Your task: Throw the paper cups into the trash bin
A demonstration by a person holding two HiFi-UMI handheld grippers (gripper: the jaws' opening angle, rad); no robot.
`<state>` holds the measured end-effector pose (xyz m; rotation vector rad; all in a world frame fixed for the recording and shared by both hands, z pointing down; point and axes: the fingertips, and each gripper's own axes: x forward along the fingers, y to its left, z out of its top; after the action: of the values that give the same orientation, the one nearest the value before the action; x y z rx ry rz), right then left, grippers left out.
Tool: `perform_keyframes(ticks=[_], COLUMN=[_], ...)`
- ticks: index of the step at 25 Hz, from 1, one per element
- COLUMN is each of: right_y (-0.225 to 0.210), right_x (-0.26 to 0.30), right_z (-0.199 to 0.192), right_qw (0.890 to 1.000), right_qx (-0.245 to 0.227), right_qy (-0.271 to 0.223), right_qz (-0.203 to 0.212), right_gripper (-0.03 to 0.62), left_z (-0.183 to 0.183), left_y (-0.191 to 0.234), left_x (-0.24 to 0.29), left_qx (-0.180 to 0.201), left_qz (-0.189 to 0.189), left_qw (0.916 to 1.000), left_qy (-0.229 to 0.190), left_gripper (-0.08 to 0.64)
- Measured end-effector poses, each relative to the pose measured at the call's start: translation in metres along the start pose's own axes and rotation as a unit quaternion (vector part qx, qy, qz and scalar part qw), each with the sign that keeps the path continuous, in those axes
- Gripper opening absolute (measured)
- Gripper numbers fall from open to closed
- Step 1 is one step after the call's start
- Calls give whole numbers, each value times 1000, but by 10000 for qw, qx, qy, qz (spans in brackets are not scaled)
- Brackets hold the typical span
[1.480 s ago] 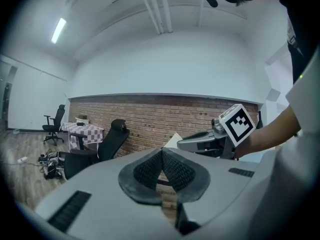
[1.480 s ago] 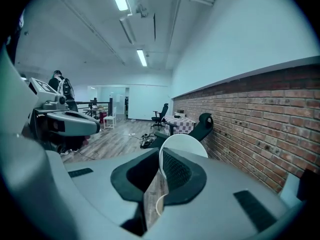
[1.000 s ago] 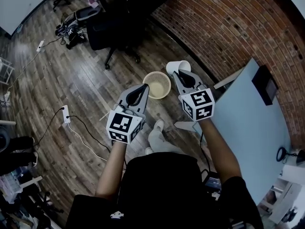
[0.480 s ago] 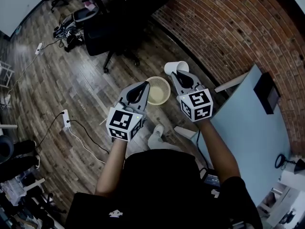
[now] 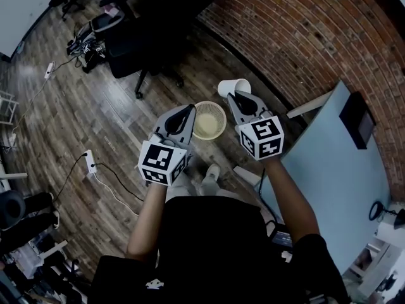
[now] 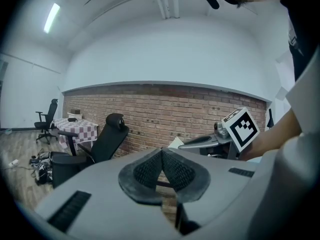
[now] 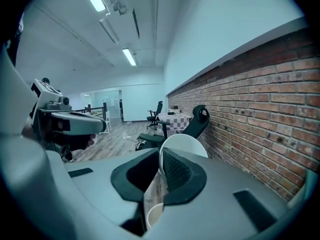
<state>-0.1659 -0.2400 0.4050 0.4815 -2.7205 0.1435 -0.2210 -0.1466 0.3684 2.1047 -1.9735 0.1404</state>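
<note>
Both grippers edged nearer round beige mesh trash bin [image 5: 223, 114]; right gripper [image 5: 240, 95] clamped white paper cup [image 5: 231, 87] by wall, carrying for drop; left gripper [image 5: 190, 109] closed, empty.

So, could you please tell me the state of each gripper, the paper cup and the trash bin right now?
left gripper: shut, nothing between its jaws.
right gripper: shut on the paper cup.
paper cup: held by its wall in the air, not yet in the trash bin.
trash bin: upright on the floor, open at the top.
</note>
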Motion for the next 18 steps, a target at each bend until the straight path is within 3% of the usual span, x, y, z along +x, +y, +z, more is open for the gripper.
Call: perform_keyframes(ticks=[6,18], right_y=[-9,-11], right_x=[11,60], right_z=[-9,-30], right_qw=[9996,9925], right_qx=[191,779], right_qy=[116,308], right_qz=[-177,-886], right_gripper=[28,28], left_z=[0,-24], left_y=[14,62], left_x=[20,53], left_qx=[19,109], left_qz=[-231,-1148], left_qw=[9997,9917], left_qy=[90,573], left_gripper=[0,0])
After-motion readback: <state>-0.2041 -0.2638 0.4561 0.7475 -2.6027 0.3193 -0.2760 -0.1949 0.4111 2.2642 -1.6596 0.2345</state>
